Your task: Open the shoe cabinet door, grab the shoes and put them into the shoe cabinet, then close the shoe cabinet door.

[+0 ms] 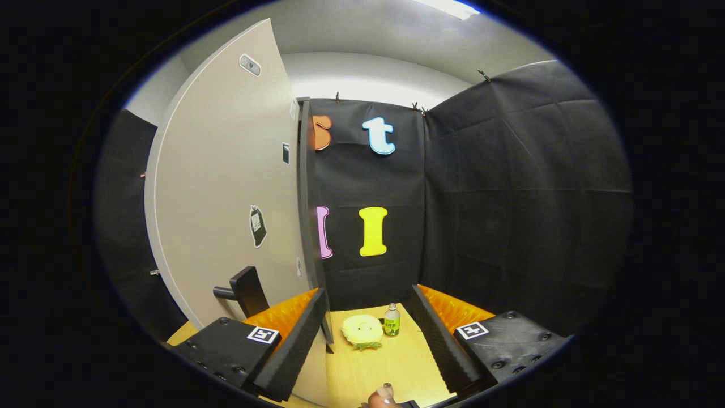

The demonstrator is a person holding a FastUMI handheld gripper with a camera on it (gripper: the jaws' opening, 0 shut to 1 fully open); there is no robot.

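My gripper (368, 340) fingers spread, empty. Cabinet door (226, 187) swung open; handle (241, 292) nearby. Next: yellow shoe (362, 330), probably — approach low, straddle it.

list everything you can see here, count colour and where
cabinet door: 1, beige, swung open, its edge running down to just ahead of the left finger
door handle: 1, black, low on the door, above the left finger
stickers: several, small, on the door face
plush toy: 1, pale yellow, on the wooden surface between the fingers
bottle: 1, small, green label, upright beside the toy
gripper: 1, fingers open, holding nothing
fingertip: 1, person's, behind the fingers
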